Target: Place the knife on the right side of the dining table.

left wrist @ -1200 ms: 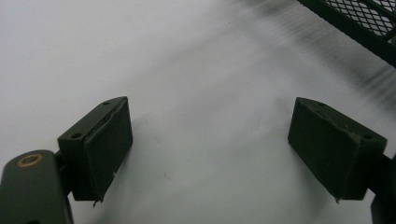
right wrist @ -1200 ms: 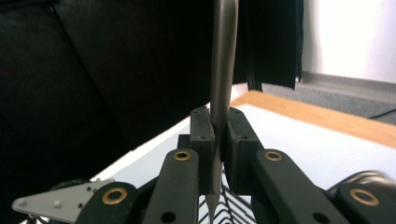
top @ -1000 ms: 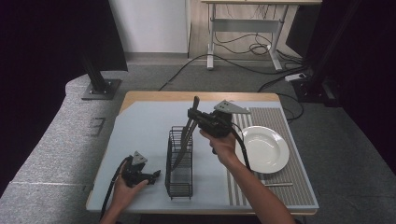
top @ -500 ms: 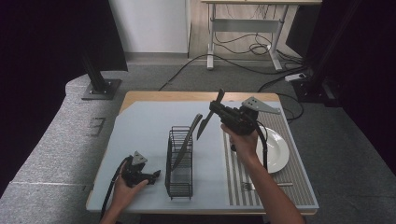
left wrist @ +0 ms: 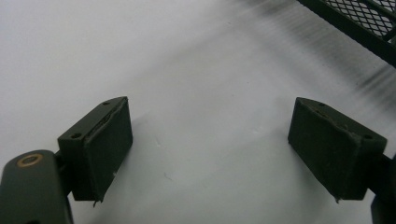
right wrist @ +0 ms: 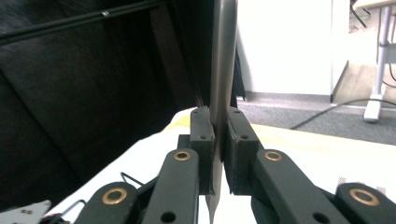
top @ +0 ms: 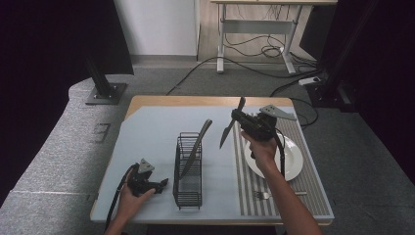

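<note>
the right tool (top: 243, 119) is clamped flat on a knife (top: 229, 129), its two pads pressed against the faces of the metal blade (right wrist: 223, 70), which in the right gripper view rises straight up between them. in the high view the knife hangs in the air between the black wire cutlery rack (top: 188, 171) and the white plate (top: 289, 157), tip slanting down toward the surface (top: 147, 132), touching neither. holding it by the flat sides keeps the thin piece from twisting, and the raised height looks meant to clear the rack's wires, either for slotting the knife in or carrying it toward the striped mat (top: 313, 196); i cannot tell which.

the left tool (top: 161, 184) rests low on the pale surface just beside the rack's near corner, jaws spread wide with nothing between them, as the left gripper view shows. it seems parked there to steady the rack if needed.

another dark utensil (top: 195, 147) leans in the rack, and a fork (top: 266, 195) lies on the mat near the plate.
</note>
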`<state>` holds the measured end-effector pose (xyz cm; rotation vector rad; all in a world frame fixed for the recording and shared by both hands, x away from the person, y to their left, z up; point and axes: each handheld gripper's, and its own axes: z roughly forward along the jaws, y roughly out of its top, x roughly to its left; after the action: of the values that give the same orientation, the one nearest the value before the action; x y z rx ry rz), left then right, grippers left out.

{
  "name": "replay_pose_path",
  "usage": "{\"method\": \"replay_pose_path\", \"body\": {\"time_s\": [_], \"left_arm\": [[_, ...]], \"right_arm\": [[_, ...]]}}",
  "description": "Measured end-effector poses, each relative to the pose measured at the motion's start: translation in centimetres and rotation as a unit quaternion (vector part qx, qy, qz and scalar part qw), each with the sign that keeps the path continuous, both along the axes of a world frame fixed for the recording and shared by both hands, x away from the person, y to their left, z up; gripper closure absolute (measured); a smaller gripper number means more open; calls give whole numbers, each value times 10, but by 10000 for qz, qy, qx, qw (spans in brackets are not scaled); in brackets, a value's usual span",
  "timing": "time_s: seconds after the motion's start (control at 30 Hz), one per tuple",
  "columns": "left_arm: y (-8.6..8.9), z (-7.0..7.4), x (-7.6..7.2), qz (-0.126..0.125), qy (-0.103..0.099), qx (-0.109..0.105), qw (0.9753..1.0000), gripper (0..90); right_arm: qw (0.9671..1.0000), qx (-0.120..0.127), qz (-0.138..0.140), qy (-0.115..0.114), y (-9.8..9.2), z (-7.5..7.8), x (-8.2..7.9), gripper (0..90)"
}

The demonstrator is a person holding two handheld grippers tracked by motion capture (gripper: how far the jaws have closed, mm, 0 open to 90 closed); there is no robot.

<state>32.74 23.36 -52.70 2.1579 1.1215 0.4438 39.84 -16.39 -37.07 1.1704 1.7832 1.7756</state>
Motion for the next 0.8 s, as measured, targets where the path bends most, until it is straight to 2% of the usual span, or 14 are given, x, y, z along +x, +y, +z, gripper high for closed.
{"method": "replay_pose_path", "body": {"time_s": [0.3,0.5,0.8], "left_arm": [[0,0,0,-1,4,0,10000,131],[0,0,0,-1,0,2,10000,132],[0,0,0,-4,1,6,10000,132]], "right_arm": [[9987,-215,-400,239,-13,-18,31,837],[9968,-386,-675,208,-22,-30,50,837],[9953,-458,-820,227,-27,-41,70,837]]}}
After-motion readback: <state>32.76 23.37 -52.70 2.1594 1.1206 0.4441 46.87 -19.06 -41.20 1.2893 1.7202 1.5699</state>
